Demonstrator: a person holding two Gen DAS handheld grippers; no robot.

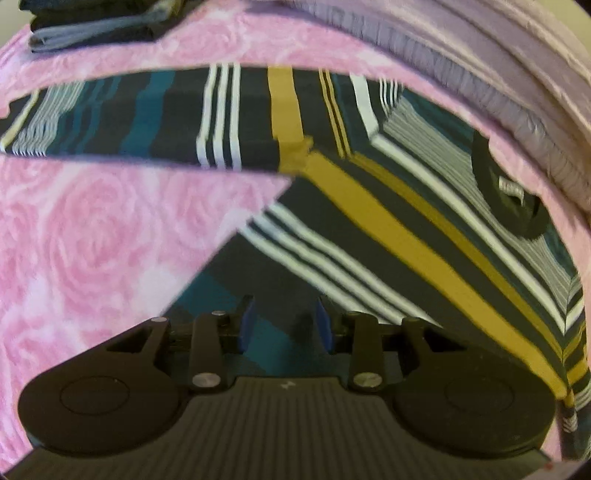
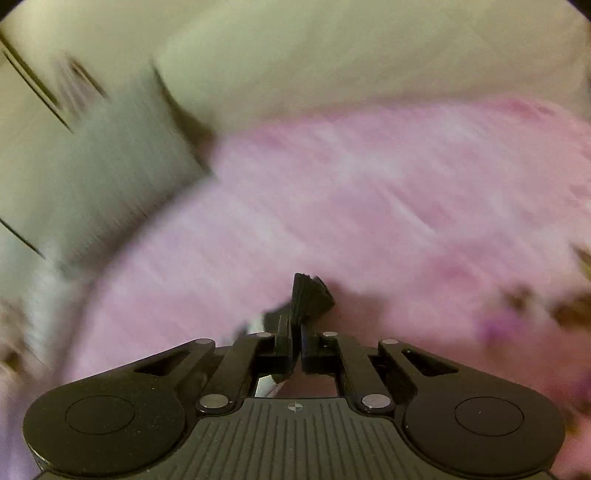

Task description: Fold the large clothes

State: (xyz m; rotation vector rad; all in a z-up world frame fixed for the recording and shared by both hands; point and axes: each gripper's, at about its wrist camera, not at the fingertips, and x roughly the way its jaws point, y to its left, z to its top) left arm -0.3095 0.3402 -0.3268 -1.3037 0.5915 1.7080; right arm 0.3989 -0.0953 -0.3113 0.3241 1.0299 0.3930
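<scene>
A large striped garment in navy, teal, mustard and white lies spread on the pink rose-patterned bed cover. One sleeve stretches out to the left, and the black collar with its label is at the right. My left gripper points down over the garment's near part; its blue pads stand apart with flat cloth below them. My right gripper is shut above the pink cover in a badly blurred view. A dark ribbed bit sticks out at its tips; I cannot tell whether it is cloth.
A stack of folded dark clothes sits at the far left of the bed. Lilac ruffled bedding runs along the far right side. In the right wrist view a grey pillow-like shape and a cream wall lie beyond the cover.
</scene>
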